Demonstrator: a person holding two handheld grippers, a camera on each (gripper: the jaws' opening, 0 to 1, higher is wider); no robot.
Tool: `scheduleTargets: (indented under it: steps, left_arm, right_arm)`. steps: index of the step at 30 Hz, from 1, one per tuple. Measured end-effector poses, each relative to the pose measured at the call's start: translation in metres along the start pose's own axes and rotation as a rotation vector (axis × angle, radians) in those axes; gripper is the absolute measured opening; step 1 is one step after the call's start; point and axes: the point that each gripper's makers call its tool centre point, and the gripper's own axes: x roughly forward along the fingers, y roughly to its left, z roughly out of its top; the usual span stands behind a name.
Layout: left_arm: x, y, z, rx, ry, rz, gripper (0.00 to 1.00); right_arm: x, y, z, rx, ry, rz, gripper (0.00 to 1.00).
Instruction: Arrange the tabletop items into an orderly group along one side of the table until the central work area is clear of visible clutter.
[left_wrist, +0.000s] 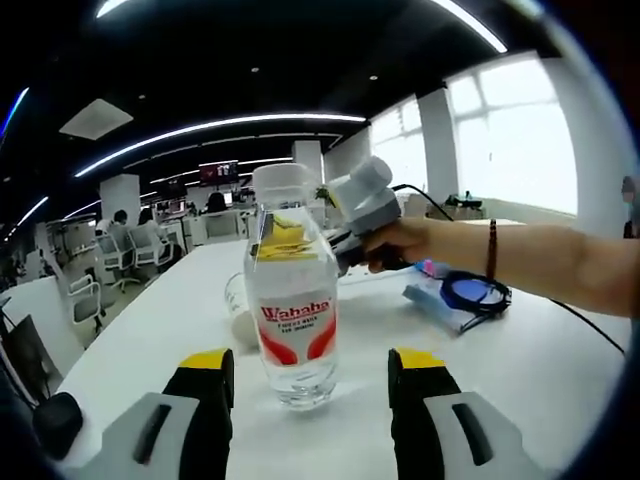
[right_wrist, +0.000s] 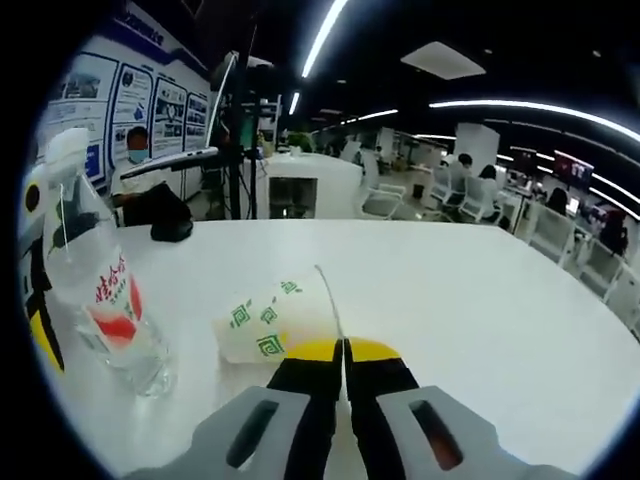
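The left tool (left_wrist: 310, 385) is spread wide, its jaws on either side of the upright water bottle (left_wrist: 292, 300) on the white counter (left_wrist: 520, 360), not touching it. The right tool (right_wrist: 343, 352) is clenched on the rim of a paper cup (right_wrist: 270, 322) lying on its side near the bottle. Beyond the bottle, a hand (left_wrist: 400, 243) grips the right tool; a blue cable coil (left_wrist: 476, 293) lies farther back

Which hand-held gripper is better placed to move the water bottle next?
Left. The left hand-held gripper is open, with the upright water bottle standing between its jaws. The right hand-held gripper is shut on the rim of the paper cup.
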Motion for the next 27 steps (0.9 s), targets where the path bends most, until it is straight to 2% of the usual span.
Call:
scheduleTargets:
  steps: [27]
  left_arm:
    - [-0.0007,-0.0006,-0.0019,0.019,0.013,0.005,0.62]
  right_arm:
    - [0.0028,0.0070,-0.0024,0.006,-0.012,0.030,0.00]
